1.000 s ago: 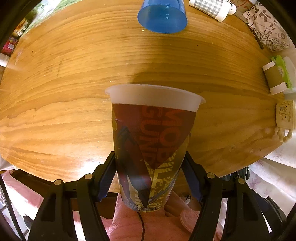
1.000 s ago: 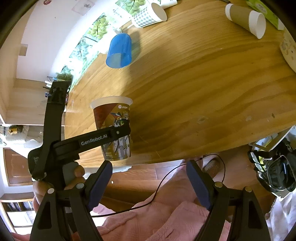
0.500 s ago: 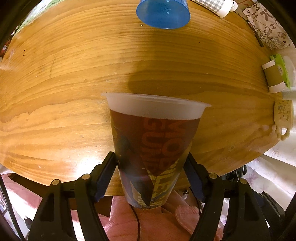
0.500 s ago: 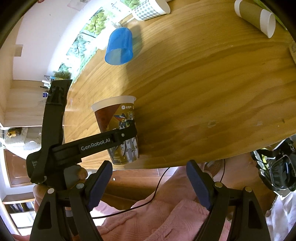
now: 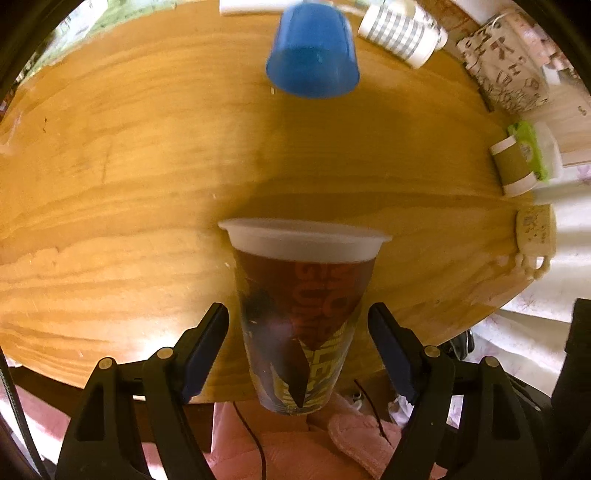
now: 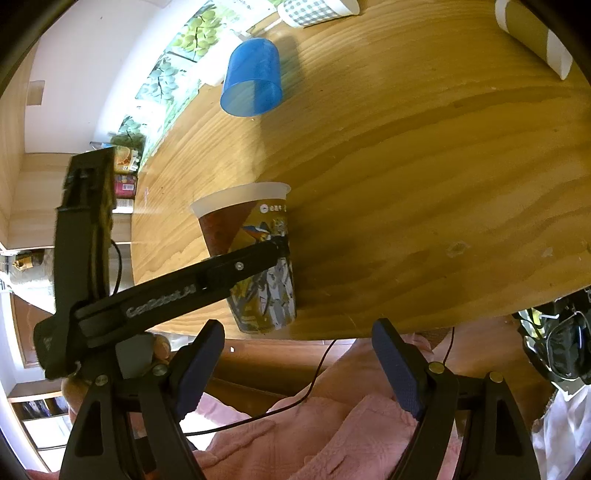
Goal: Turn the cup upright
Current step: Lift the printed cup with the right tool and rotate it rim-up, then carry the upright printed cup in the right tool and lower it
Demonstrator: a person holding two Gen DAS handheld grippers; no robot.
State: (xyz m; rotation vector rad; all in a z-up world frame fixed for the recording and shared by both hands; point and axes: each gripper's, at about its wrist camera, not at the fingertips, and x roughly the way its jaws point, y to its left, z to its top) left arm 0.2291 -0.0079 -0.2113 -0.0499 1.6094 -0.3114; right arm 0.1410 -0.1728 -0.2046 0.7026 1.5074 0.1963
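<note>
Printed cup (image 5: 303, 314): standing upright, white rim up, near the front edge of the wooden tabletop (image 5: 110, 206); it is also showing in the right wrist view (image 6: 255, 258).
Left tool (image 5: 297, 347): jaws spread wide on either side of the printed cup, a gap showing on both sides, gripping nothing.
Right tool (image 6: 297, 363): jaws standing wide apart and holding nothing, hanging off the front edge of the tabletop over pink fabric (image 6: 332, 435).
Blue cup (image 5: 312, 55): lying on its side toward the far edge, mouth facing the cameras.
Checked cup (image 5: 400, 31): lying just beside the blue cup.
Brown paper cup (image 5: 513, 166): lying on its side at the right edge, well apart from the printed cup.
</note>
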